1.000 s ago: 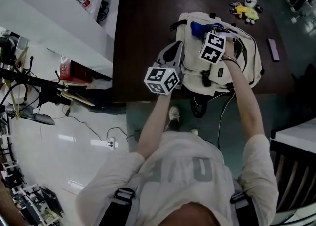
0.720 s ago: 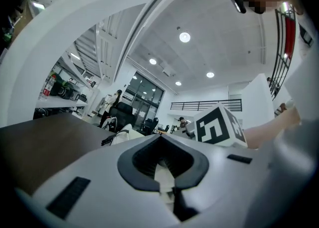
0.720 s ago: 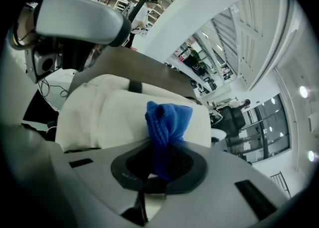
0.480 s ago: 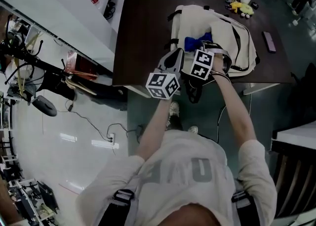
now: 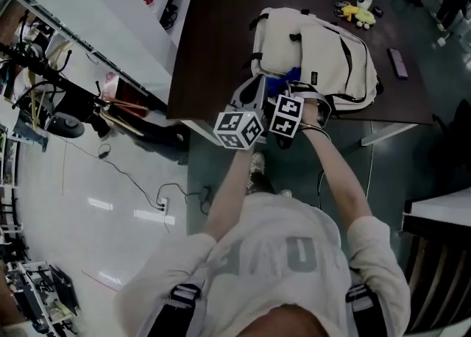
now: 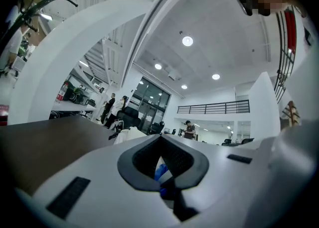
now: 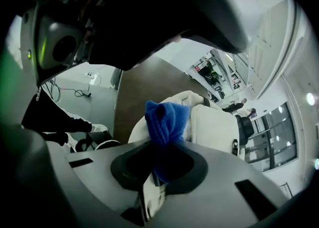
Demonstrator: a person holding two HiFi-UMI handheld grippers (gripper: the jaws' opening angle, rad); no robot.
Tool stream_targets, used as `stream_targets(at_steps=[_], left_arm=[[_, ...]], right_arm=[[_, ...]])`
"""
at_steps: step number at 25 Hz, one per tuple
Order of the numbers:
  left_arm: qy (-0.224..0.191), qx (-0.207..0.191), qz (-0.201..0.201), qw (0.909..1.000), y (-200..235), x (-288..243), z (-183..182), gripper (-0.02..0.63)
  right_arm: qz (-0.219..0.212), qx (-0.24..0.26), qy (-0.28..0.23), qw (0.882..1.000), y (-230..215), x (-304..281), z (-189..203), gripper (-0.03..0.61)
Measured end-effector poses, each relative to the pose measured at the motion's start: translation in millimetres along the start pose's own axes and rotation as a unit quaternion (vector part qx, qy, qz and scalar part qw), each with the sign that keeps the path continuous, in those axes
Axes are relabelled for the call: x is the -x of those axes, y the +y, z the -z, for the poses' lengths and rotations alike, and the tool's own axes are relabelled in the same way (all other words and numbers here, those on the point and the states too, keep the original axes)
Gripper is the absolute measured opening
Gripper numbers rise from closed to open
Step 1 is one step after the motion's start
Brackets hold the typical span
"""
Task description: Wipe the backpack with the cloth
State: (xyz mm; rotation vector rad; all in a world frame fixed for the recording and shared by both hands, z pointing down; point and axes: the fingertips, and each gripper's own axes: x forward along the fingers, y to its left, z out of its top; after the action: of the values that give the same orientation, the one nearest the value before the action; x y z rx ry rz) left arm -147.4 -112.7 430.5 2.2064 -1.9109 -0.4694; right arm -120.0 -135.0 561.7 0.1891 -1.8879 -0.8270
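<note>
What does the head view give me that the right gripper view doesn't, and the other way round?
Only the head view: the whole backpack lying on the table, the yellow toy beyond it, and the left gripper. Only the right gripper view: the right gripper seen close, its jaws closed on the blue cloth. Both show the cloth, part of the backpack and the dark tabletop.

Head view steeply down, gripper views close, low across table (image 5: 213, 48); all share backpack (image 5: 331, 48)
</note>
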Motion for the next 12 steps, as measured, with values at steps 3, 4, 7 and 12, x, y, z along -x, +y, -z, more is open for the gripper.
stream_targets(at_steps=[3, 4, 7, 12], left_arm=[[-0.008, -0.004, -0.009, 0.9999, -1.5, 7.0, -4.1, 0.002], [-0.01, -0.006, -0.011, 0.9999, -2.7, 9.5, -4.6, 0.002], [-0.013, -0.01, -0.015, 0.9998, -4.9, 16.1, -4.7, 0.002], [-0.014, -0.007, -0.021, 0.9997, -3.2, 19.5, -3.2, 0.002]], right_arm=[[-0.009, -0.005, -0.014, 1.0, 4.9, 6.9, -2.1, 0.041], [-0.008, -0.002, -0.016, 1.0, 7.9, 8.6, -2.0, 0.041], [-0.002, 0.002, -0.018, 1.0, 13.4, 11.1, -1.4, 0.041], [-0.019, -0.002, -0.039, 0.999, 17.0, 18.4, -6.2, 0.041]])
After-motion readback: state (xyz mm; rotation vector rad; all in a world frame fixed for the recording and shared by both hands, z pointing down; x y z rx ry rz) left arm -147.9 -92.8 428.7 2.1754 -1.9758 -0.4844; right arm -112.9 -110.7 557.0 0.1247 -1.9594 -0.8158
